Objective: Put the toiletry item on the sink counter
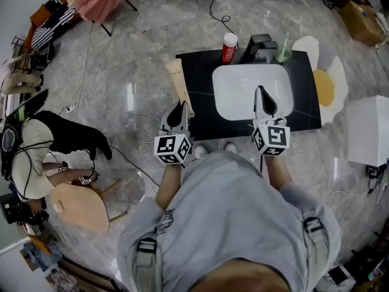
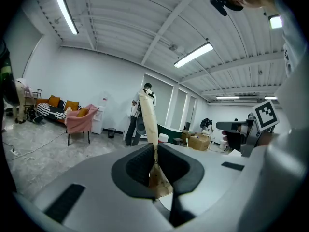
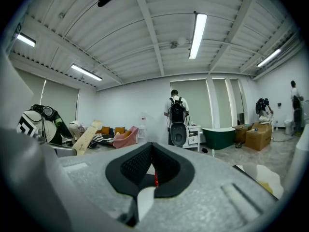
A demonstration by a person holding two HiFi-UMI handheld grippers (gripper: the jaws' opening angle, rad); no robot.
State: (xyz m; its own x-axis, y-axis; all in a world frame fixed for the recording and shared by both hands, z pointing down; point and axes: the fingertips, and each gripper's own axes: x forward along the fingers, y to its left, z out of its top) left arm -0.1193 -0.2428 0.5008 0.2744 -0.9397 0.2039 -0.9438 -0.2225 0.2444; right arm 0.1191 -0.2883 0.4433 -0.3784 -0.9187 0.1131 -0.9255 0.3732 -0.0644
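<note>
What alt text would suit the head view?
From above, a person in a grey shirt holds two grippers over a black sink counter: the left gripper is shut on a beige tube at the counter's left edge, the shut right gripper hangs over the white basin. A red bottle, black faucet and green cup stand behind the basin.

Seen from the head view, a person in a grey short-sleeved shirt stretches both bare forearms forward, each grey two-jaw gripper pointing to 12 o'clock. The left gripper, at 9 o'clock of the right gripper, clamps a flat beige plastic tube. The right's jaws meet on nothing.
</note>
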